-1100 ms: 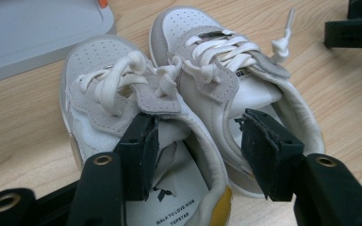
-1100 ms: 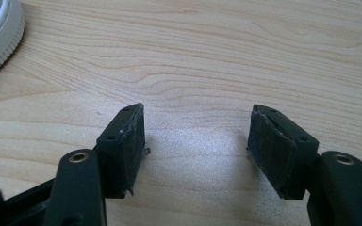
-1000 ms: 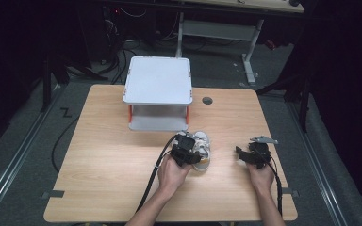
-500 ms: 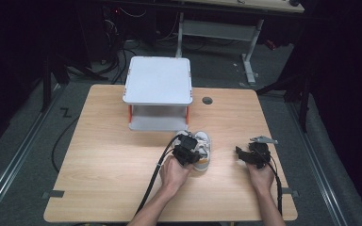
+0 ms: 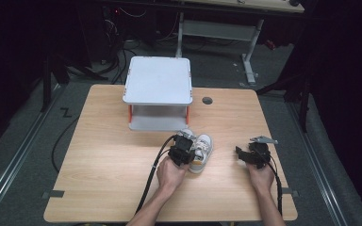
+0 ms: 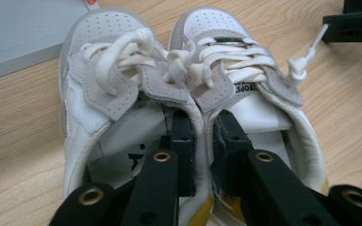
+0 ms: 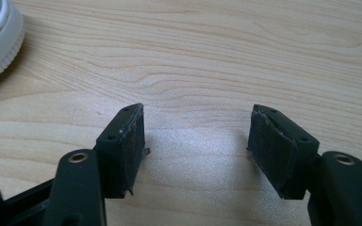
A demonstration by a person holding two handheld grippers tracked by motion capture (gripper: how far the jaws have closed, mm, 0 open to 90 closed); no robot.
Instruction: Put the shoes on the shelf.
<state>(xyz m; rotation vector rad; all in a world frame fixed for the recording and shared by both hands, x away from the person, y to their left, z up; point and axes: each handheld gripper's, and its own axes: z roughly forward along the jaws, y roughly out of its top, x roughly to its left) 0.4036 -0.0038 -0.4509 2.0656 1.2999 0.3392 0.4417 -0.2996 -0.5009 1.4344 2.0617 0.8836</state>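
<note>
Left claw pinching both little sneakers together by their inner walls

So the left claw (image 6: 202,141) had just been closing, and its jaws had one pad dropped inside each of the small white-and-grey lace-up sneakers (image 6: 188,89), squeezing the two touching inner collars together, which I'd guess was so one grab could carry the pair at once. The sneakers sat side by side on the light wooden surface (image 5: 103,160), toes pointing toward the grey two-tier plastic shelf stand with orange posts (image 5: 158,87) just beyond them, probably where they were headed. The right claw (image 7: 195,141) was spread wide and empty, hovering low over bare wood off to the right of the shoes, seemingly parked out of the way since the left one had the job covered.
</note>
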